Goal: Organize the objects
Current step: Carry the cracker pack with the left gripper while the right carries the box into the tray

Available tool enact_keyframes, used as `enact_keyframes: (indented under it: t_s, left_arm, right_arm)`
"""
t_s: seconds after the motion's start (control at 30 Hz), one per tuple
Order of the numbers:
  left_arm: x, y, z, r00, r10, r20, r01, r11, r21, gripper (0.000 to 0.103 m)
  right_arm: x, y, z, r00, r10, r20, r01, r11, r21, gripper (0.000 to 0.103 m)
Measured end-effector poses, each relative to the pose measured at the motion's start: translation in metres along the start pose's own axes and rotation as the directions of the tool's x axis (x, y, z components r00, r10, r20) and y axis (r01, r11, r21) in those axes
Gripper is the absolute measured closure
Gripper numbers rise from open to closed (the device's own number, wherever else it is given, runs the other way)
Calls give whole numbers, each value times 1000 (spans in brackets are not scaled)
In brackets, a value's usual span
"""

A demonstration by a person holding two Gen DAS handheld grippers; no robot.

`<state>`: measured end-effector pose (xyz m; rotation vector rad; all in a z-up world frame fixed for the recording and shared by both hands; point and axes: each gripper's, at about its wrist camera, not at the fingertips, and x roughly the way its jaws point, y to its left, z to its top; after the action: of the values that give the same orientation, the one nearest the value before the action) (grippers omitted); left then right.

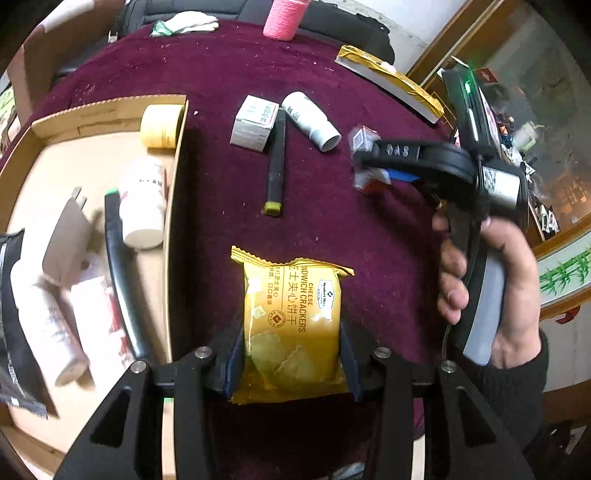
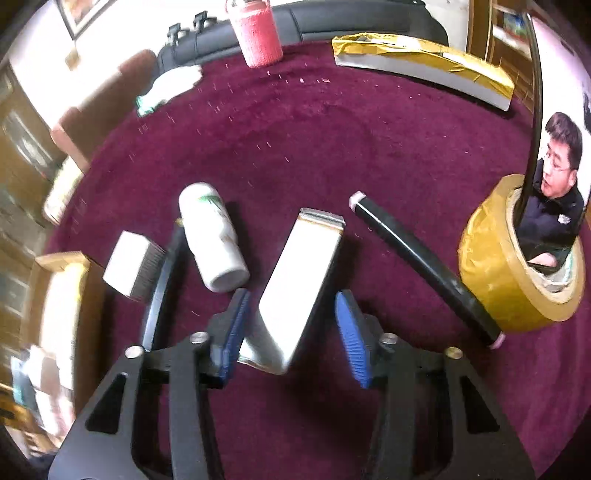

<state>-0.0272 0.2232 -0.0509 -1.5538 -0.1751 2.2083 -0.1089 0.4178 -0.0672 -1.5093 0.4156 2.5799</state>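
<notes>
My left gripper point(image 1: 291, 354) is shut on a yellow cheese cracker packet point(image 1: 291, 321) and holds it above the maroon tablecloth point(image 1: 229, 66), just right of the cardboard box point(image 1: 173, 206). My right gripper point(image 2: 291, 325) is open around a white rectangular carton point(image 2: 301, 280) that lies between its blue pads point(image 2: 236, 325); whether the pads touch it I cannot tell. In the left wrist view the right gripper point(image 1: 369, 166) is at the right, over that carton point(image 1: 364, 142).
The box holds a yellow tape roll point(image 1: 160, 125), a white bottle point(image 1: 142, 203), a black pen and cartons. On the cloth lie a white box point(image 1: 255, 123), a white bottle point(image 1: 310, 120), a black pen point(image 1: 276, 162), another pen point(image 2: 424, 266), a tape roll point(image 2: 517, 258), a pink cup point(image 2: 256, 33) and a gold-wrapped box point(image 2: 421, 62).
</notes>
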Motion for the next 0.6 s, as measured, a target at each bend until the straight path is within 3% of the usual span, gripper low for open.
enact_keyframes:
  t_s: [0.03,0.13,0.3,0.47,0.6]
  left_arm:
    - [-4,-1,-3,1000,-6,9,6,1000,10,59]
    - [-14,0,-10,1000,-9,20,9,1000,9,59]
    - [-36,4,-23,999,-21,45,20,1000,6,59]
    - [-65,13,-39,996,-5,90,5,1000,-7,59]
    - [-86,33,-47,992,7,122,0,999,-54,59]
  right_arm:
    - [-1,-2,-5,1000,26,-14,-26,1000,16,77]
    - [-13,-1,-27,1000,18,-15,-18,1000,-8,77]
    - [-42,3,-81,993,112,-24,-112,994,-2,77]
    - [-75,20,-121,976,219,8,-218,976,-20,77]
    - [-106,53,-142,966,249,64,-241,964,-110,76]
